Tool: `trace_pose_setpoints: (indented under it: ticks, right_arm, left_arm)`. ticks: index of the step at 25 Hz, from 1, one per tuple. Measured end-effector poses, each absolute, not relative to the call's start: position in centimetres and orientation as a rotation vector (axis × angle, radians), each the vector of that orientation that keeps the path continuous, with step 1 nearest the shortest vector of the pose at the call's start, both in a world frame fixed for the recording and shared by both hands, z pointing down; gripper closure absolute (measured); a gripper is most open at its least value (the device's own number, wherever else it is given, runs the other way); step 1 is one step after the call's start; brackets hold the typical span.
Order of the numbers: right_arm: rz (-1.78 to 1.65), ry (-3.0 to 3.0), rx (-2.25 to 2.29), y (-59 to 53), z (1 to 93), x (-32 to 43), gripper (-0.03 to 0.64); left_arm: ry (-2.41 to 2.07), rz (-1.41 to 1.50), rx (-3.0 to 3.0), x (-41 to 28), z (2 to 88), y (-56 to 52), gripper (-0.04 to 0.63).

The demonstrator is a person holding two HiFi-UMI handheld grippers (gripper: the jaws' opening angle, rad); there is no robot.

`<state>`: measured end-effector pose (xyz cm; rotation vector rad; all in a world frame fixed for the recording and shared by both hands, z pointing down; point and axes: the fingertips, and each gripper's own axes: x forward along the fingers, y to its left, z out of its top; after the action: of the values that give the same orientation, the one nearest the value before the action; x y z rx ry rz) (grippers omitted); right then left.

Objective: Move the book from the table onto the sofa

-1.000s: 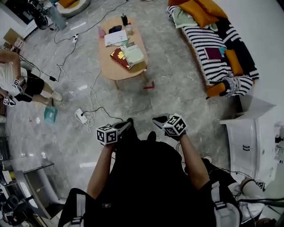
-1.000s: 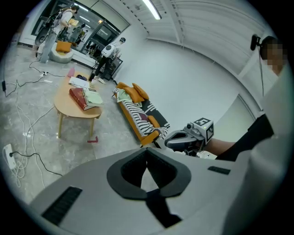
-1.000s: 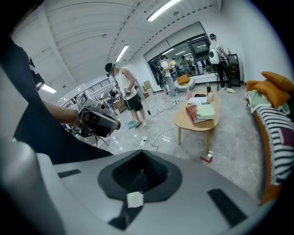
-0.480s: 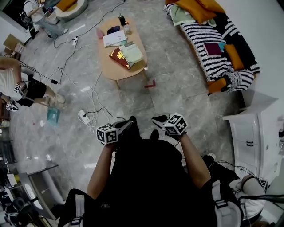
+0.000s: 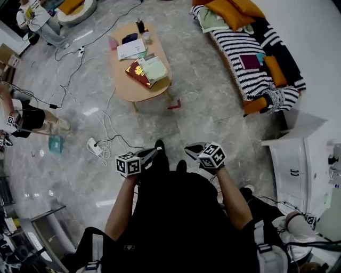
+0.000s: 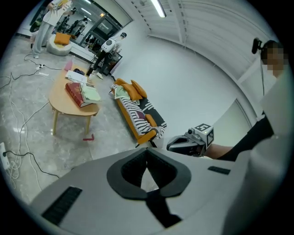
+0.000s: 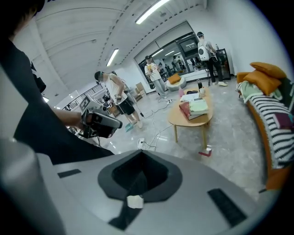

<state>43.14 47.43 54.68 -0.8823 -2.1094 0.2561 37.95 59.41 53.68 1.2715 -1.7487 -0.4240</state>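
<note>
Table [image 5: 139,89] drifted left in head view; book [image 5: 136,73] lay on it untouched, sofa [image 5: 250,58] well apart from table. Left gripper [image 5: 153,152], right gripper [image 5: 191,150]: both were closed, empty; whole move remained.

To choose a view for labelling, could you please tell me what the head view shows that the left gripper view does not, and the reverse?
Only the head view: the teal packet and the person beside it. Only the left gripper view: the ceiling light strip. Both: the wooden table, the red book, the striped sofa, the left gripper and right gripper, both shut.
</note>
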Motion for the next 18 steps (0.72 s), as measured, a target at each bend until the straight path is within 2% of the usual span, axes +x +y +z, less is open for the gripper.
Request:
trace_pose_setpoints:
  ticks: [8, 18]
  right_arm:
    - [0.237, -2.056, -0.811, 47.9, 56.3, 38.2, 0.609]
    - [0.257, -2.088, -0.77, 49.3, 56.2, 28.5, 0.609]
  left_arm:
    - [-1.731, -0.482, 1.266, 31.3, 54.7, 61.0, 0.584]
    - [-1.738, -0.492, 1.298, 21.5, 54.5, 62.6, 0.584]
